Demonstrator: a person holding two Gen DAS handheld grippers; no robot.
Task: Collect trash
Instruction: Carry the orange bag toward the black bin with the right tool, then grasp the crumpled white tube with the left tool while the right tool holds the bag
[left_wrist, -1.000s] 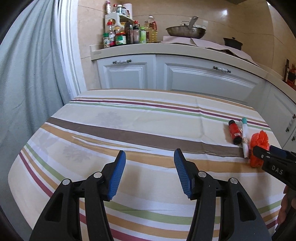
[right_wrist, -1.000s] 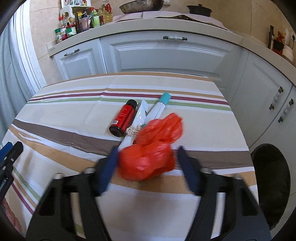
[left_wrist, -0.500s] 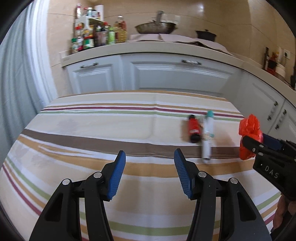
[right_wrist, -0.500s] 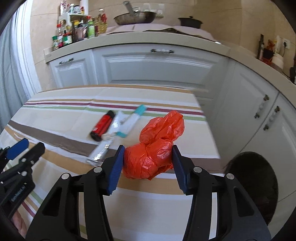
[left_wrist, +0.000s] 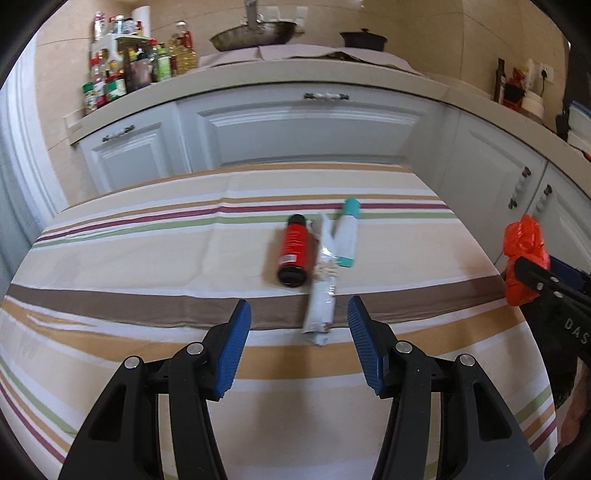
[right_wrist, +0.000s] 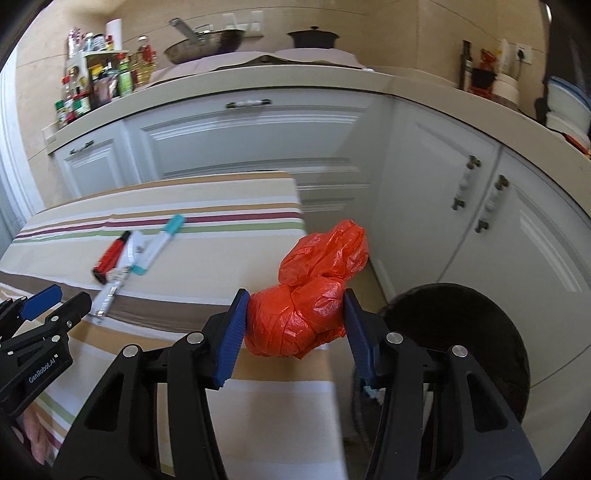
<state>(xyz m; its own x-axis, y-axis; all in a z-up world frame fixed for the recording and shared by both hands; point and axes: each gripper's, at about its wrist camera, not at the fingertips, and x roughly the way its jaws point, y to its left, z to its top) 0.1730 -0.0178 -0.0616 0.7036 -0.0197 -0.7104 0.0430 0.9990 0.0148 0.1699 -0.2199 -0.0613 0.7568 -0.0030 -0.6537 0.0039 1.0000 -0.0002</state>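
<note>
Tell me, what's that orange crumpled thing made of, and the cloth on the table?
The orange bag looks like thin plastic film: shiny, slightly see-through, full of sharp crinkles, squashed between the right gripper pads. The tablecloth looks like woven fabric: matte, striped, with soft fold creases.

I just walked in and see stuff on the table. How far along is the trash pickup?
Nothing looks binned yet. In hand: the right gripper is clamped on the orange bag, held beyond the table edge near a dark bin. Left: the red bottle, the wrapper and the teal tube lie on the tablecloth. The left gripper is open and empty, facing the wrapper.
</note>
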